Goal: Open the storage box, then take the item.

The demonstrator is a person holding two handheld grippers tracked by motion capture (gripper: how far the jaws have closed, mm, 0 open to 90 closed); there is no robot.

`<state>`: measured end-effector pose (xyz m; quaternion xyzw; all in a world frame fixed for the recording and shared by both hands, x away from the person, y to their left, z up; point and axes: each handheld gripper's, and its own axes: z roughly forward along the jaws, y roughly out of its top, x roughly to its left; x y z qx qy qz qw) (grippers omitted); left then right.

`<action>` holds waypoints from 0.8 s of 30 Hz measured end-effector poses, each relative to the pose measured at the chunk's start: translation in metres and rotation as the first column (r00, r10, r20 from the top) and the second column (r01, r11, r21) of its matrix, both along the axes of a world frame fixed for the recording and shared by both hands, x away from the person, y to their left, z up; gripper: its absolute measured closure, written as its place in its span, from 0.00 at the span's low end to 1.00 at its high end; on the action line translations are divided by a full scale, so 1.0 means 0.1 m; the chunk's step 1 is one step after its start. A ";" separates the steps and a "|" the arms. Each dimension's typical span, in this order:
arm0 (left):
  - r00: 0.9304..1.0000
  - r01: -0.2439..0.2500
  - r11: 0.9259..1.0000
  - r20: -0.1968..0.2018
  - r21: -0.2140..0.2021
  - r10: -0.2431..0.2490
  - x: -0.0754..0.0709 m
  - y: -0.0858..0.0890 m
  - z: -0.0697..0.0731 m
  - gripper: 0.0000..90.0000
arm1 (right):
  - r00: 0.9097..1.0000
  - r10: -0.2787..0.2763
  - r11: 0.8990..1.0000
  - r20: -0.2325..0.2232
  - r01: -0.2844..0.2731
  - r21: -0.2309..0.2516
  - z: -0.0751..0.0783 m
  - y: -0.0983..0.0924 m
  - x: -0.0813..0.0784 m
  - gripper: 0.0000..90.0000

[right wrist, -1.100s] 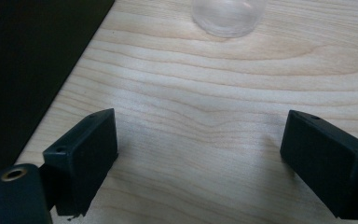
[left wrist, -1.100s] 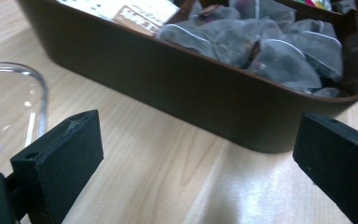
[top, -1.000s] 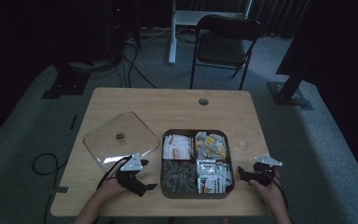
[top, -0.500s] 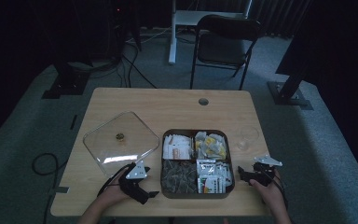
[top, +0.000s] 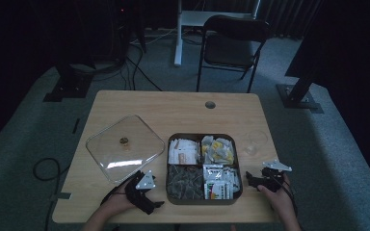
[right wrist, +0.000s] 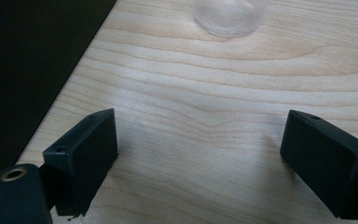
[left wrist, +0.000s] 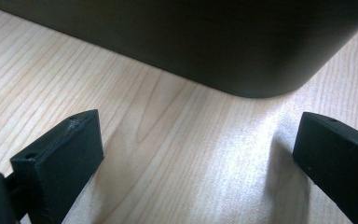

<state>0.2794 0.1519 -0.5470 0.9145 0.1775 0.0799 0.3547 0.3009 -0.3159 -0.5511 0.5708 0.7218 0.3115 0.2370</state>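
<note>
While the glass lid (top: 125,147) is already lying off beyond the left gripper (top: 142,192), nothing has been picked from the compartment box (top: 204,201) between the tools. Both the left gripper and the right gripper (top: 256,180) are held spread wide and empty; the box corner (left wrist: 261,70) is seen just ahead of the left one, a small glass (right wrist: 228,16) ahead of the right.

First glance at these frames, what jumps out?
The dark four-compartment tray of packets at the table's near middle, with its clear lid lying flat to its left. Either side of the tray sit the left gripper and right gripper, jaws wide open over bare wood. A clear glass stands right of the tray.
</note>
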 end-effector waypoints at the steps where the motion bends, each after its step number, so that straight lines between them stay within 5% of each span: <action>1: 1.000 -0.002 1.000 -0.002 0.000 0.002 0.00 0.00 0.00 0.02 | 1.000 0.000 1.000 0.000 0.000 -0.001 0.00 0.00 0.00 0.11; 9: 0.999 -0.033 0.999 -0.003 -0.005 0.033 -0.02 -0.01 0.00 0.02 | 1.000 -0.010 1.000 -0.011 0.010 -0.004 0.01 0.02 -0.02 0.13; 24: 0.999 -0.040 0.999 -0.001 -0.001 0.040 -0.03 -0.01 0.00 0.02 | 0.998 0.056 0.998 -0.025 -0.055 0.020 0.17 0.12 -0.06 0.14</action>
